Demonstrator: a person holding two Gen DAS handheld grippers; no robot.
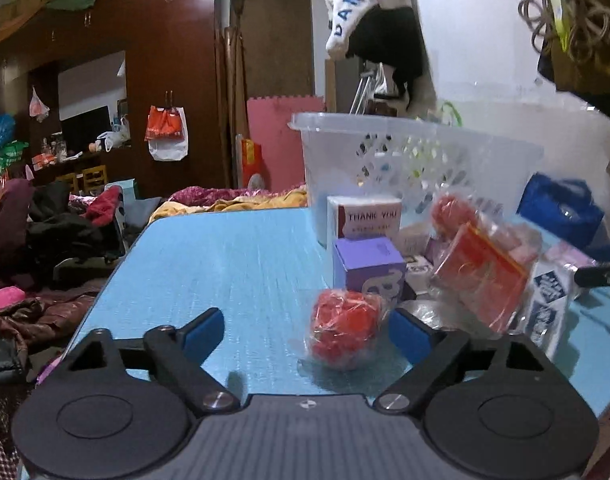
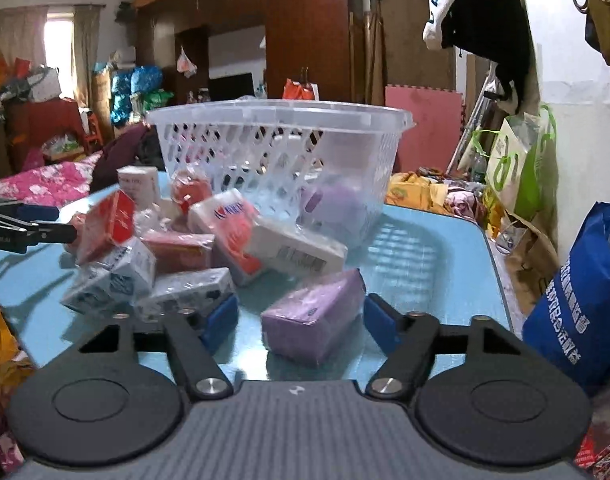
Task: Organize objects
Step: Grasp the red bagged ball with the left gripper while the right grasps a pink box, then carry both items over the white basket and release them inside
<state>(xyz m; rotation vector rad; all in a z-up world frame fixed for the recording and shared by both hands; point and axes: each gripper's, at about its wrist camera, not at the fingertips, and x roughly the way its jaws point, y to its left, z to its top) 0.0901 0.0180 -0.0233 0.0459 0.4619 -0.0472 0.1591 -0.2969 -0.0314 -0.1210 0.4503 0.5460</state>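
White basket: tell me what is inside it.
Through the white basket's perforated wall, a purple wrapped item shows near its right end. Pale shapes show higher up; the wall blurs them, and the rest of the floor is hidden.

Pretty cluttered bedroom here. A big dark red wardrobe (image 1: 161,64) is taking up the back wall, glossy doors catching the ceiling light, with bags hanging off its handles. A brown door (image 1: 277,40) is sitting next to it, and a pink foam mat (image 1: 281,140) is leaning below. Daylight is coming through a curtained window (image 2: 59,44) on the far left. Clothes are piling up on the bed (image 1: 45,232), and a white wall (image 1: 477,40) is running along the right.
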